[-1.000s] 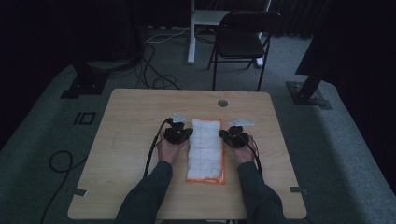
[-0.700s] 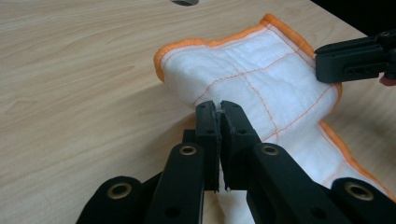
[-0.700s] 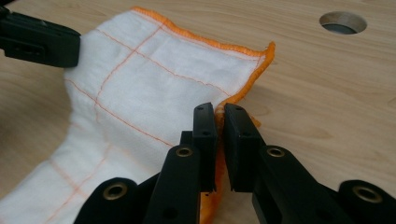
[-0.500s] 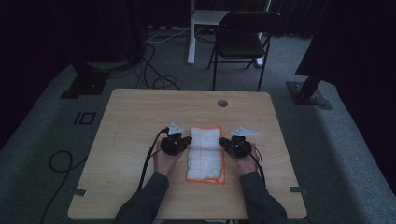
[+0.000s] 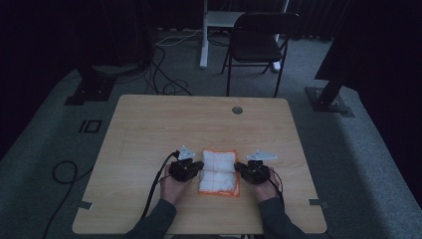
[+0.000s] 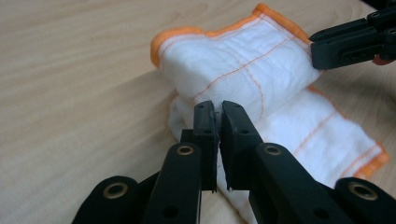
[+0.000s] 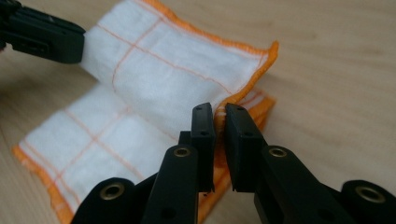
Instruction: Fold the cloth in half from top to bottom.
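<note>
1. While both grippers pinch the cloth (image 5: pixel 218 169), its far edge is folded toward the person on the counter (image 5: pixel 149 129).
2. Left gripper (image 6: pixel 216 108) and right gripper (image 7: pixel 218 112) fingers are clamped on opposite corners; keep them level.
3. Lay orange hems flush before letting go.

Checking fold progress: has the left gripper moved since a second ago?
Yes. The left gripper, pinching the cloth, has come toward the person's edge of the table, farther from the round table grommet.
</note>
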Motion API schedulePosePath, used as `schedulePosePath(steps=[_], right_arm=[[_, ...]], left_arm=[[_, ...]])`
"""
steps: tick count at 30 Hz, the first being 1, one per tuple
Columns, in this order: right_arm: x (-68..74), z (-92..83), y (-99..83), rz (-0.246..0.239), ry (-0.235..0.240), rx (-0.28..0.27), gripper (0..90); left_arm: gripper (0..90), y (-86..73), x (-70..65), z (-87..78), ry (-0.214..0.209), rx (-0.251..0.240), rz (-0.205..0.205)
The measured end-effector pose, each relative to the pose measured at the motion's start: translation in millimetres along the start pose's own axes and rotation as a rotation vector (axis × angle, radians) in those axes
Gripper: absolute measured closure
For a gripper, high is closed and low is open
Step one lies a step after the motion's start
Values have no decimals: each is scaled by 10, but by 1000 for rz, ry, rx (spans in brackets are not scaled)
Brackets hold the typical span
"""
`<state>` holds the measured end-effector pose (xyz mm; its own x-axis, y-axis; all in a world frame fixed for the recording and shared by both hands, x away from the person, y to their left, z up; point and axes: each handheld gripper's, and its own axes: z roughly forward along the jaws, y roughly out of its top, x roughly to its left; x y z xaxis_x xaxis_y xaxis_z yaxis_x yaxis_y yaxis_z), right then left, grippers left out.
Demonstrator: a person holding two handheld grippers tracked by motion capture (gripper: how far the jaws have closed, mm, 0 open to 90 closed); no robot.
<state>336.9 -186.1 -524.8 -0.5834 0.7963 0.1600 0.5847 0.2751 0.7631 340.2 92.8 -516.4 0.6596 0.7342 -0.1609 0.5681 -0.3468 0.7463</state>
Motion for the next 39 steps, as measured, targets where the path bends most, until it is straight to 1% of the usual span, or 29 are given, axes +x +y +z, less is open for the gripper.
schedulePosePath(steps=[2, 4, 6, 7, 9, 11, 12, 15, 19, 21, 25, 28, 30, 32, 34, 35, 37, 39], right_arm=[[7, 18, -55, 6, -2, 22, 818], [11, 28, -84, 13, 3, 36, 800], [12, 32, -100, 17, -4, 51, 755], [12, 32, -107, 21, -6, 52, 722], [6, 42, -122, 22, -15, 72, 653], [-8, 36, -129, 29, -19, 69, 610], [-19, 30, -124, 31, -18, 64, 595], [-46, -11, -73, 36, -3, 37, 549], [-58, -51, 17, 42, -8, 2, 543], [-69, -60, 63, 43, -19, -10, 549], [-107, -52, 159, 63, -38, -31, 556], [-138, -20, 218, 77, -51, -29, 556], [-142, 15, 267, 72, -78, -18, 555], [-146, 44, 304, 79, -77, -19, 556], [-155, 96, 345, 87, -89, -13, 559], [-163, 122, 359, 93, -91, -10, 559], [-177, 177, 380, 105, -96, -3, 559], [-189, 231, 388, 119, -94, 10, 557]], left_arm=[[845, -32, -7, 15, 6, 16, 8], [834, -63, -6, 33, 14, 28, 3], [825, -97, 1, 59, 16, 44, -6], [818, -109, 2, 69, 19, 51, -5], [791, -129, 11, 82, 24, 64, -6], [743, -126, 22, 62, 24, 50, -16], [718, -113, 31, 39, 16, 36, -17], [646, -57, 43, -18, 11, 11, -15], [594, 48, 70, -84, 19, -26, -15], [588, 105, 90, -98, 23, -39, -20], [584, 198, 139, -87, 34, -56, -36], [583, 248, 173, -67, 39, -65, -44], [581, 283, 194, -35, 36, -68, -53], [581, 319, 197, 5, 36, -66, -60], [580, 357, 190, 47, 38, -65, -62], [575, 370, 190, 65, 43, -65, -61], [570, 400, 196, 125, 56, -63, -71], [566, 411, 208, 180, 65, -49, -80]])
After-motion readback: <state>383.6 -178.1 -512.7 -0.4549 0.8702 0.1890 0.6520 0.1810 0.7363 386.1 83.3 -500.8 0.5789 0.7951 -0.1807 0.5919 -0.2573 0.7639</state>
